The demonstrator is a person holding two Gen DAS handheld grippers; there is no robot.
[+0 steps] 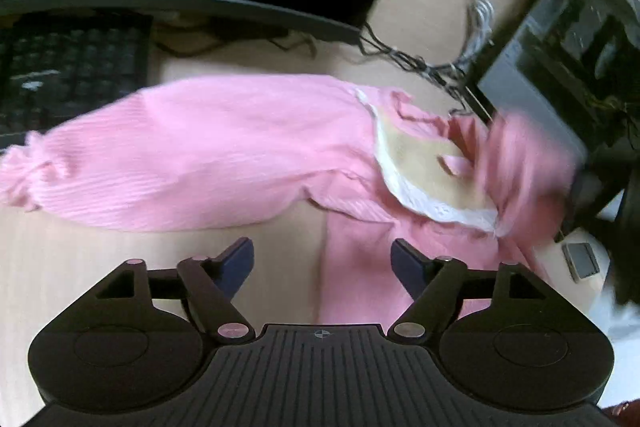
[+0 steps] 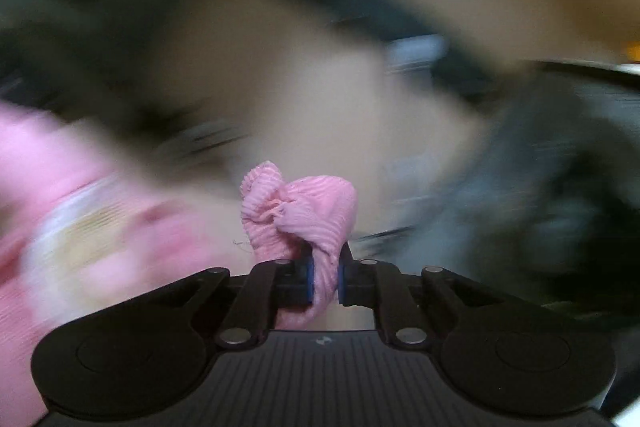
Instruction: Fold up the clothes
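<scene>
In the left wrist view, the left gripper [image 1: 322, 259] sits at the bottom of the frame with its blue-padded fingers [image 1: 239, 261] spread wide apart and nothing between them. Just above it, a pink ribbed garment [image 1: 224, 151] lies across the pale wooden surface [image 1: 120, 259], reaching from the left edge of the frame toward the right. One puffy sleeve fills the middle left; a cream, lace-edged collar [image 1: 424, 171] lies right of centre. The garment's right part is blurred. A black keyboard [image 1: 72, 67] sits at the upper left, a tangle of cables [image 1: 420, 63] at the upper middle, and a dark monitor [image 1: 576, 39] at the upper right.

In the right wrist view, the right gripper [image 2: 325, 279] is at the lower centre, its fingers pressed together on a bunched fold of the pink garment [image 2: 300, 211], which puffs up above the pads. More of the pink fabric, blurred, fills the lower left. The rest of that frame is too smeared to read.
</scene>
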